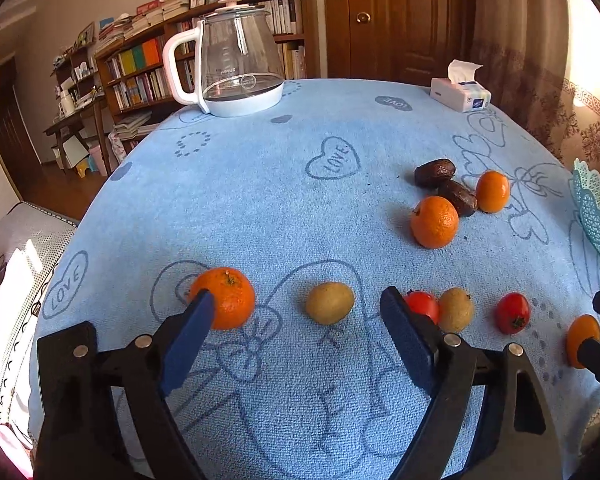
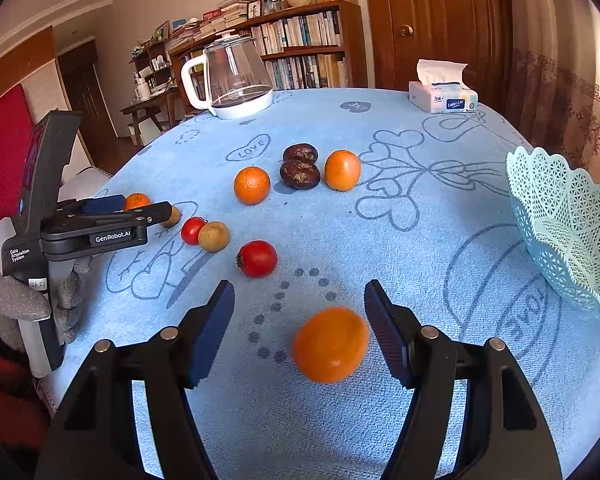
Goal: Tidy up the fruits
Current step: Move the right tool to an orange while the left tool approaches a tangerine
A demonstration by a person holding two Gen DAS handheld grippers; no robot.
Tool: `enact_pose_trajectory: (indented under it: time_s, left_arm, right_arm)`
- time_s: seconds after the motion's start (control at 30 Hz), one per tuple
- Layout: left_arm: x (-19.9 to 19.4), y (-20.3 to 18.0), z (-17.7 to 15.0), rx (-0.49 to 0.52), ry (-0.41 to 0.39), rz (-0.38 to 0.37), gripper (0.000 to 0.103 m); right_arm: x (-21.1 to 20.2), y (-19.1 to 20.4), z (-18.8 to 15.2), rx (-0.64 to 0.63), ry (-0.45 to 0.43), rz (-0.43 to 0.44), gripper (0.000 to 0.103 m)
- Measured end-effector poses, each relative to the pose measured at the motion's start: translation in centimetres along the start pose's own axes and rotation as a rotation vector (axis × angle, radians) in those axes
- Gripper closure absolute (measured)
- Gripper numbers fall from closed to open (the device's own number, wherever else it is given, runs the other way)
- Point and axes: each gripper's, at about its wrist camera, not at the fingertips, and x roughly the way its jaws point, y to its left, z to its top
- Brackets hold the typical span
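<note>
My right gripper [image 2: 300, 300] is open, its blue pads on either side of an orange [image 2: 330, 345] that lies on the cloth between them, untouched. My left gripper [image 1: 296, 308] is open and empty; a yellow-green kiwi [image 1: 329, 303] lies ahead between its pads, and an orange [image 1: 226, 297] lies by its left pad. Nearby lie two red tomatoes [image 2: 257, 258] [image 2: 192, 230], a second kiwi [image 2: 213, 236], two more oranges [image 2: 252, 185] [image 2: 342, 170] and two dark brown fruits [image 2: 300, 174]. A pale green lattice basket [image 2: 568, 228] stands at the right, empty.
The table wears a blue towel cloth [image 2: 420, 240] with heart prints. A glass kettle with a white handle [image 2: 236, 76] and a tissue box [image 2: 442, 96] stand at the far edge. The left gripper's body [image 2: 100, 228] shows at the left of the right wrist view.
</note>
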Motion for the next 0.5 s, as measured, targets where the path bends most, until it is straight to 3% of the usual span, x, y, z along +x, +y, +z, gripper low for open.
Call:
enact_pose_trajectory:
  time_s: [0.2, 0.4, 0.5]
  left_arm:
    - [0.0, -0.5, 0.3, 0.031, -0.006, -0.009, 0.026]
    - [-1.1, 2.7, -0.7, -0.013, -0.013, 0.019, 0.026]
    - [-1.0, 4.0, -0.9, -0.043, -0.008, 0.038, 0.034]
  right_arm:
    - [0.1, 0.0, 0.0, 0.000, 0.002, 0.001, 0.034]
    - [0.2, -0.1, 0.0, 0.000, 0.004, 0.002, 0.034]
    - [0.3, 0.0, 0.0, -0.003, 0.007, 0.001, 0.034]
